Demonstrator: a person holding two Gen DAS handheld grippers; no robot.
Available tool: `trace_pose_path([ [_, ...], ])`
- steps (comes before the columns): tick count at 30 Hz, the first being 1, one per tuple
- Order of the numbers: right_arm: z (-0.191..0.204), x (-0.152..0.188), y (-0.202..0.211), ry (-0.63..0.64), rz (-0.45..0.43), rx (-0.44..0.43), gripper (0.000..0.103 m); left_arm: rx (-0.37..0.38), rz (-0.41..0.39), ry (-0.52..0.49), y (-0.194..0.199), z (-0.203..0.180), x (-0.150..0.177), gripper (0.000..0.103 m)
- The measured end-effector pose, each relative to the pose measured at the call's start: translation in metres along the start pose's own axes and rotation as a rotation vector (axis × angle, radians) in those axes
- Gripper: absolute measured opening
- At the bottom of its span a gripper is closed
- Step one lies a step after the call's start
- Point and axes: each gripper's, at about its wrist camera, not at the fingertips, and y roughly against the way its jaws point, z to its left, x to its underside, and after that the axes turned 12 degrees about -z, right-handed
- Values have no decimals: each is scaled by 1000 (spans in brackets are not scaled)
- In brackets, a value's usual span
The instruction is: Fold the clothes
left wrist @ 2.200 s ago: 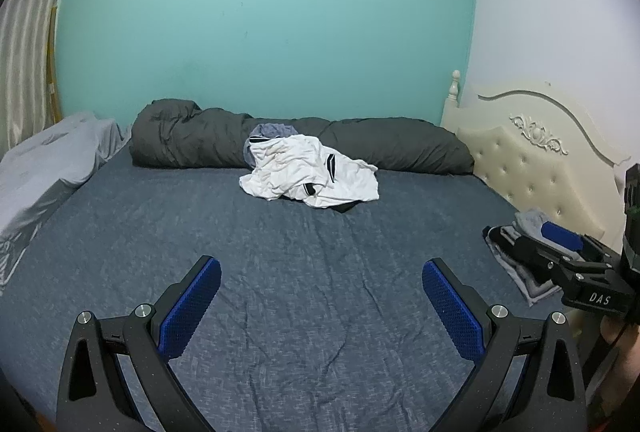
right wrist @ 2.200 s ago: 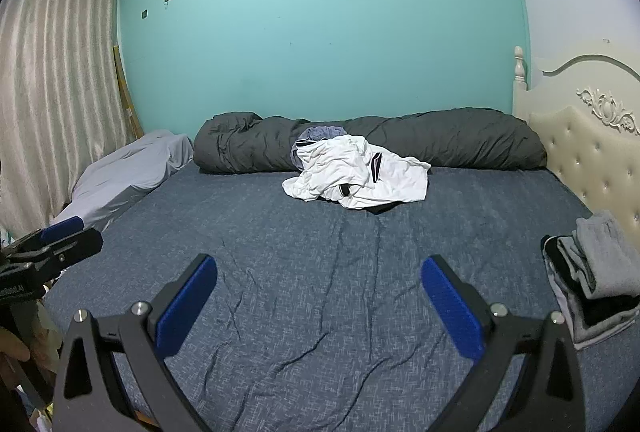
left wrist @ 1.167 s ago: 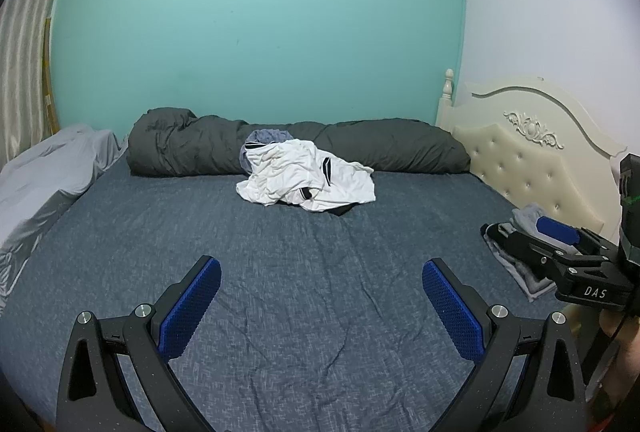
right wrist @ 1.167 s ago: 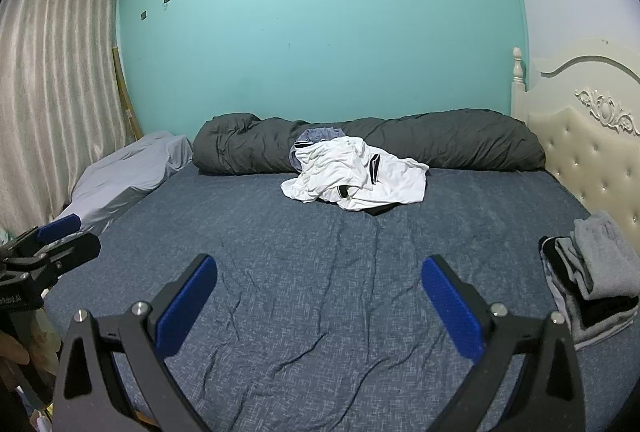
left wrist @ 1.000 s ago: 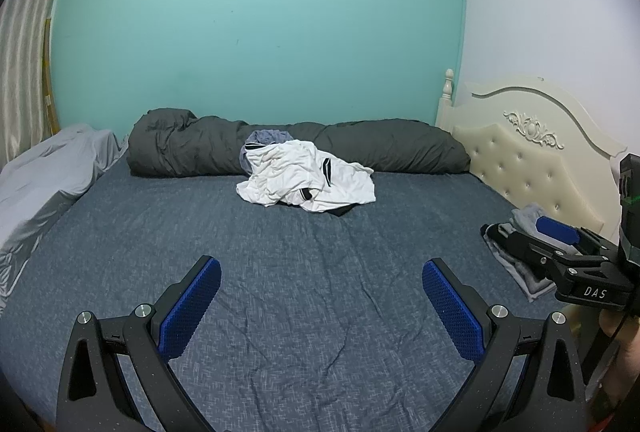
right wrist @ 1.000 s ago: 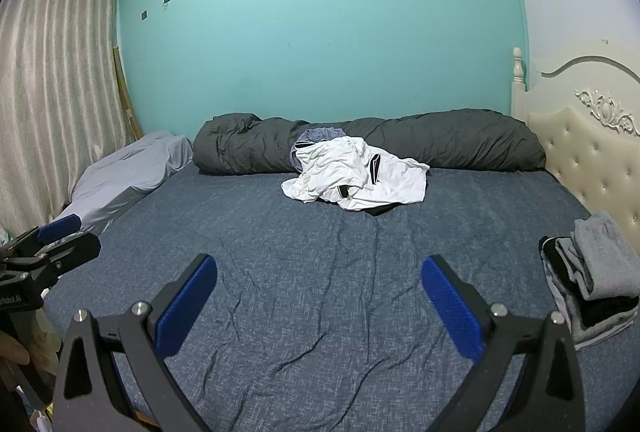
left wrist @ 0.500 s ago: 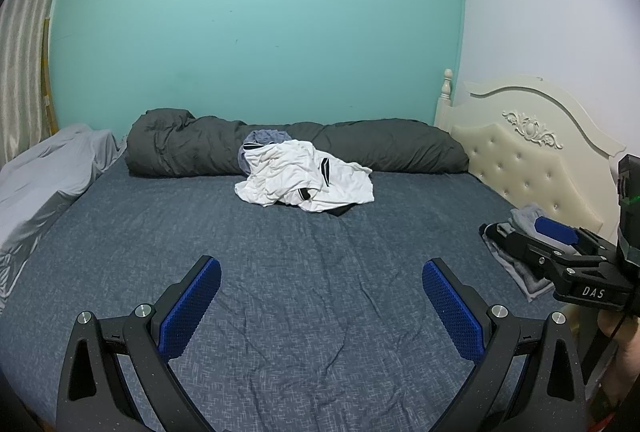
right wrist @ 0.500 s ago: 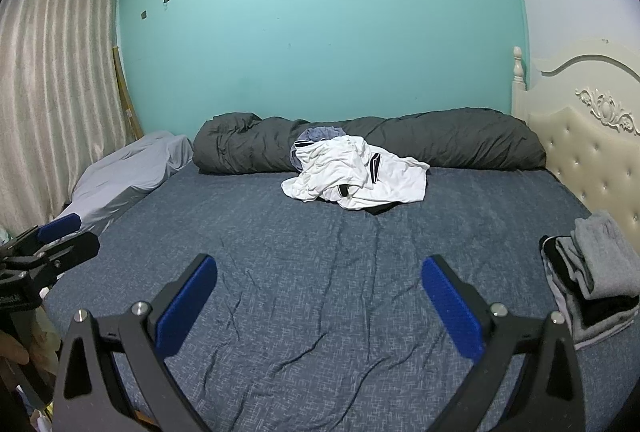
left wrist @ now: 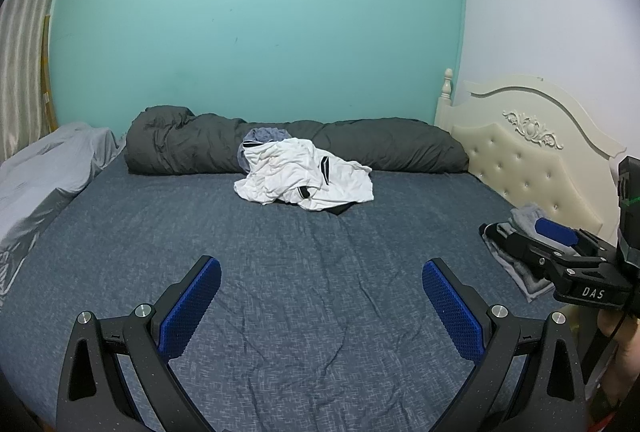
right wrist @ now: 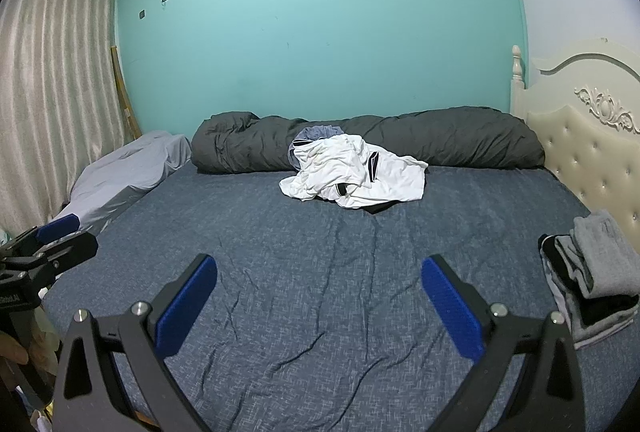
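Clothes [left wrist: 304, 177] lie crumpled at 12 o'clock against the rolled duvet [left wrist: 392, 145], a folded stack [right wrist: 592, 280] done at 3 o'clock on the bed [right wrist: 320, 272], while my left tongs [left wrist: 320, 296] and right tongs [right wrist: 320, 292] gape wide, holding nothing.

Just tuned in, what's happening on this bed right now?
A person holds both tools open and empty above the blue bed: the left tool and right tool. A crumpled white garment lies unfolded by the rolled dark duvet. A folded stack sits near the headboard.
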Motion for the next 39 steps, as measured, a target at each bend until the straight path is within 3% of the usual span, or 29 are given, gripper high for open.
trace_pose_path([
  [10,-8,7,-11,-6,18,8,103,-25,12,3,-16,8,13,103],
  [20,-30,40,-67,-34,94,21,103,-69,44,35,-81,36,48,103],
  [31,-58,80,-176,-83,186,7,103,-106,97,133,-183,96,87,103],
  [39,-69,90,-270,-77,227,2,101,-150,136,213,-264,139,111,103],
])
